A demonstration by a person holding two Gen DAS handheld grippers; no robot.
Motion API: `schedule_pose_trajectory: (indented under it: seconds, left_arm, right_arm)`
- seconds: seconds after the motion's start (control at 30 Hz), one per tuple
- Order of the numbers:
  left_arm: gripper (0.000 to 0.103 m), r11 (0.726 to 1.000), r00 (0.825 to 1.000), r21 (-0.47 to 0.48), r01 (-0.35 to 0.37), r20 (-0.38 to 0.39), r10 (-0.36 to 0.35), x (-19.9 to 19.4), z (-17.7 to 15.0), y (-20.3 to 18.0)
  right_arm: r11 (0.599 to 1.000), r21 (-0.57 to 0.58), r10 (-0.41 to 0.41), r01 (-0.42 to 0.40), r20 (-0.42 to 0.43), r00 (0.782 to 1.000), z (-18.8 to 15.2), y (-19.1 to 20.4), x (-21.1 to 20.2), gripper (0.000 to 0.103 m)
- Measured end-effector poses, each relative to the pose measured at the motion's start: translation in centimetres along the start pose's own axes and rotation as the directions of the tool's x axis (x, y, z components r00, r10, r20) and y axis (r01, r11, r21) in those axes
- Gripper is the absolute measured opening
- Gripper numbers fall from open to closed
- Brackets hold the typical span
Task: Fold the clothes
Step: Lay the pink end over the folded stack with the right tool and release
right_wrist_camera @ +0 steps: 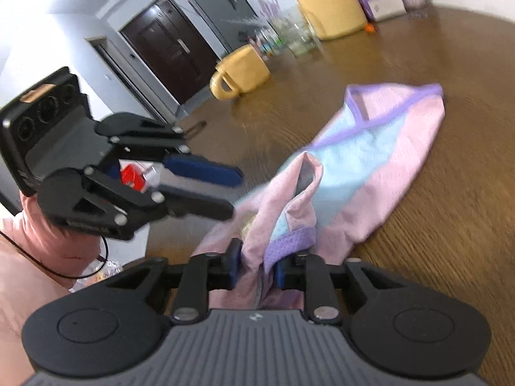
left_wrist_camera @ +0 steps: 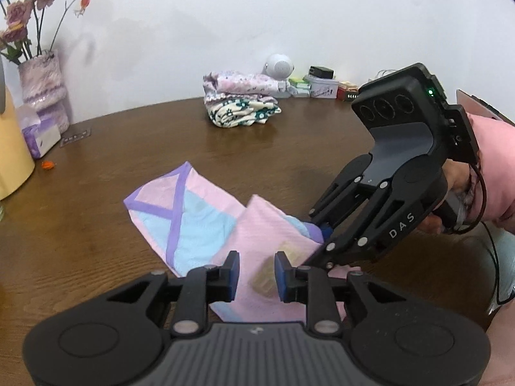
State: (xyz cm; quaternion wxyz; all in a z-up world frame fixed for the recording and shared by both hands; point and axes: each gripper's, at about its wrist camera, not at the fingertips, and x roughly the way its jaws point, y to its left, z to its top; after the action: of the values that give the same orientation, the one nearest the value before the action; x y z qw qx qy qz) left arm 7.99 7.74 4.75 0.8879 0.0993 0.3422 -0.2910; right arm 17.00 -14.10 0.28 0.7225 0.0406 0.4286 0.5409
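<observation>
The right gripper has its blue-padded jaws pinched on a bunched edge of the pink garment. The left gripper hovers just beside that garment's near end, jaws parted, gripping nothing, held by a pink-sleeved arm.

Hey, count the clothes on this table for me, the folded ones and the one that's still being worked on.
Folded clothes, stacked at the back: 2, floral purple piece on green-flowered piece
Unfolded: 1, pink garment, pinched by the right gripper
Total: 3
</observation>
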Motion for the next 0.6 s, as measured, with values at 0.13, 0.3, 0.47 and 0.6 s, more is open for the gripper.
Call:
schedule_pose_trajectory:
  seconds: [0.13, 0.3, 0.47, 0.6]
  left_arm:
    - [0.022, 1.000, 1.000, 0.001, -0.017, 0.008, 0.017, -0.3, 0.2, 0.0]
    - [0.022, 0.999, 0.999, 0.019, -0.028, -0.034, 0.029, 0.9, -0.5, -0.2]
    - [0.022, 0.998, 0.997, 0.048, -0.049, -0.058, 0.051, 2.0, -1.3, -0.5]
    - [0.022, 0.995, 0.996, 0.076, -0.062, -0.066, 0.068, 2.8, -1.8, -1.0]
  right_arm:
    - [0.999, 0.021, -0.044, 0.044, 0.003, 0.999, 0.2, -0.3, 0.6, 0.017]
    - [0.995, 0.072, -0.071, 0.071, -0.005, 0.997, -0.1, -0.9, 0.4, 0.024]
    - [0.987, 0.028, -0.158, 0.158, 0.001, 0.987, -0.1, 0.9, -1.9, 0.038]
    - [0.939, -0.070, -0.331, 0.336, 0.074, 0.941, -0.5, 4.0, -4.2, 0.038]
